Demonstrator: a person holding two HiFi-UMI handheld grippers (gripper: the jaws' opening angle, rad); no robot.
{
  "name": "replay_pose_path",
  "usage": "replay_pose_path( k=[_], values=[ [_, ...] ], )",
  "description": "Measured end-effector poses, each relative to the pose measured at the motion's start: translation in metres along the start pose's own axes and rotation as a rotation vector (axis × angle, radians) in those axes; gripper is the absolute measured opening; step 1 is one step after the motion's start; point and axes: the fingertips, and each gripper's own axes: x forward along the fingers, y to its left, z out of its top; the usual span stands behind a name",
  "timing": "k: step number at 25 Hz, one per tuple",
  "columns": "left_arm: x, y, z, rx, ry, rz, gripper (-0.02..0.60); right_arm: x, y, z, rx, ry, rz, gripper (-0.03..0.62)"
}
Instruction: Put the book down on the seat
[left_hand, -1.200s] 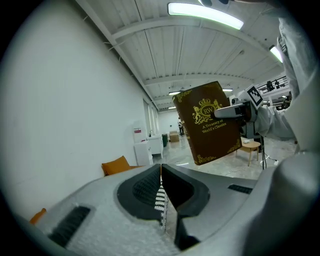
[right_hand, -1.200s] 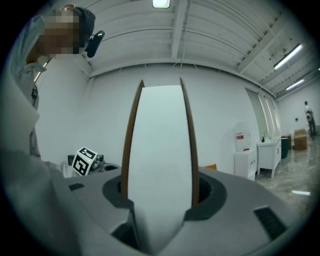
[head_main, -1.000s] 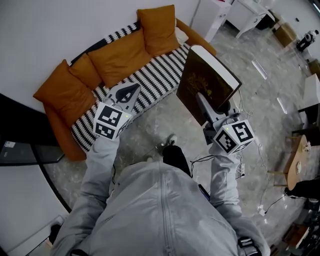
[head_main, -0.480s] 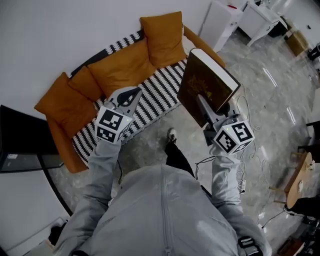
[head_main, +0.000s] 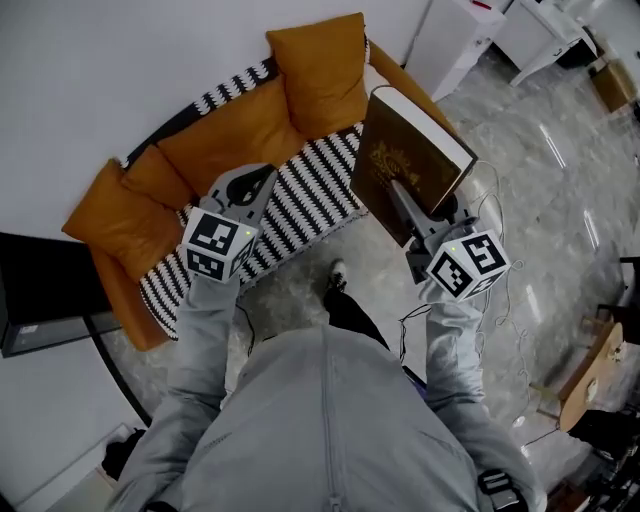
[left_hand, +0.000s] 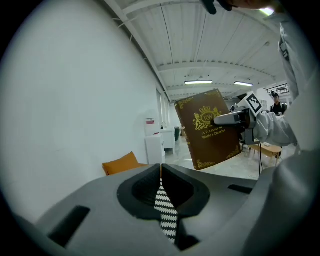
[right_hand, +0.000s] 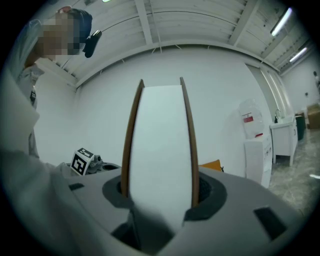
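A thick brown book with gold print stands upright in the air, and my right gripper is shut on its lower edge. In the right gripper view its white page block sits edge-on between the jaws. It hangs over the floor just in front of the sofa's right end. The sofa's black-and-white striped seat lies below orange cushions. My left gripper is shut and empty, hovering over the seat's front edge. In the left gripper view the left gripper shows its jaws meeting, with the book beyond it to the right.
A white cabinet stands right of the sofa against the wall. A dark screen sits at the left. Cables trail on the marble floor, and a wooden table is at the far right. The person's foot is near the sofa front.
Both grippers have moved closer to the sofa as the person stepped forward. The book stays upright in the right gripper. The left gripper now reaches the seat's front edge.
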Motion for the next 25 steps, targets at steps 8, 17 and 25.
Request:
replay_pose_path(
  k=[8, 17, 25],
  values=[
    [0.062, 0.009, -0.005, -0.037, 0.063, -0.007, 0.031, 0.032, -0.062, -0.013, 0.086, 0.05, 0.021, 0.232],
    [0.096, 0.024, -0.029, -0.081, 0.122, -0.01, 0.031, 0.071, -0.115, -0.046, 0.218, 0.093, 0.024, 0.232],
    [0.127, 0.047, -0.068, -0.119, 0.176, -0.063, 0.031, 0.102, -0.143, -0.097, 0.387, 0.117, -0.071, 0.232]
  ],
)
